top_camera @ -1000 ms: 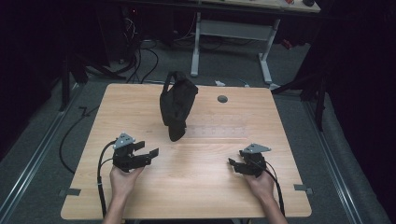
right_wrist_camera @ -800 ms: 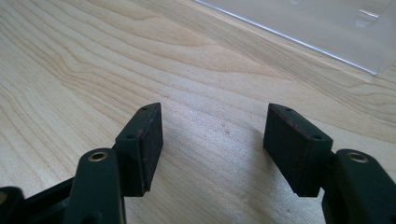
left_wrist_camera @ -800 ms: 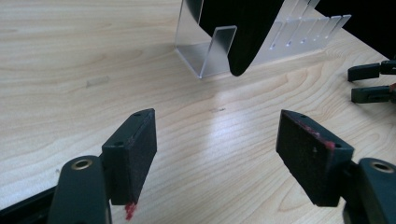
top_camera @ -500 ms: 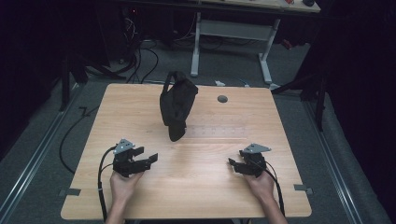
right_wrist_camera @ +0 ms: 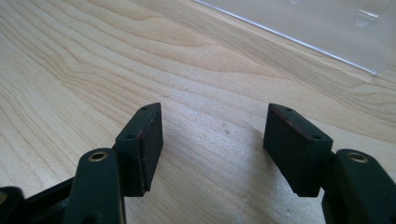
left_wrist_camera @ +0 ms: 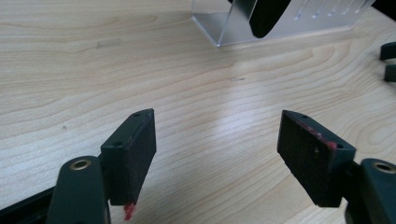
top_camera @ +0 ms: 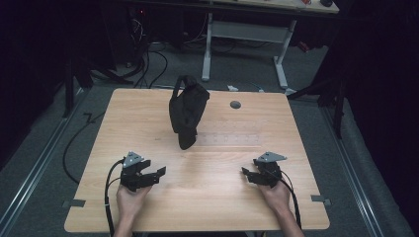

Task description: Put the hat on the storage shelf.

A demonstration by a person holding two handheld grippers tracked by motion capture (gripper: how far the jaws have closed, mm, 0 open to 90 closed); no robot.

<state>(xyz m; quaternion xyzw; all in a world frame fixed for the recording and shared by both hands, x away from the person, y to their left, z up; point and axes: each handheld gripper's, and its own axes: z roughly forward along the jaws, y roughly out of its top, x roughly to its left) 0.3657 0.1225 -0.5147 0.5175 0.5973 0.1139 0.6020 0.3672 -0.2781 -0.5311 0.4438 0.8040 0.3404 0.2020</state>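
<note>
A black bag-like object [top_camera: 187, 111] hangs upright on a clear acrylic stand [top_camera: 225, 139] in the middle of the wooden table [top_camera: 123, 123]. My left gripper [top_camera: 157, 174] rests low near the front left, open, with its jaws pointing right and nothing between them. My right gripper [top_camera: 247, 175] sits at the front right, open and empty, jaws pointing left. In the left gripper view the jaws [left_wrist_camera: 215, 135] stand wide apart over bare wood, with the stand [left_wrist_camera: 229, 25] and the black object [left_wrist_camera: 268, 16] beyond. In the right gripper view the jaws [right_wrist_camera: 212, 128] are also spread, with the clear plate [right_wrist_camera: 327, 28] ahead.
A small grey round cap [top_camera: 235, 104] is set in the table behind the stand. The right gripper's fingertips [left_wrist_camera: 388, 60] show at the edge of the left gripper view. Cables and a white desk frame [top_camera: 247, 34] lie on the floor beyond the table.
My left gripper has drawn back a little toward the table's near edge. The right gripper and the black object have stayed put.
</note>
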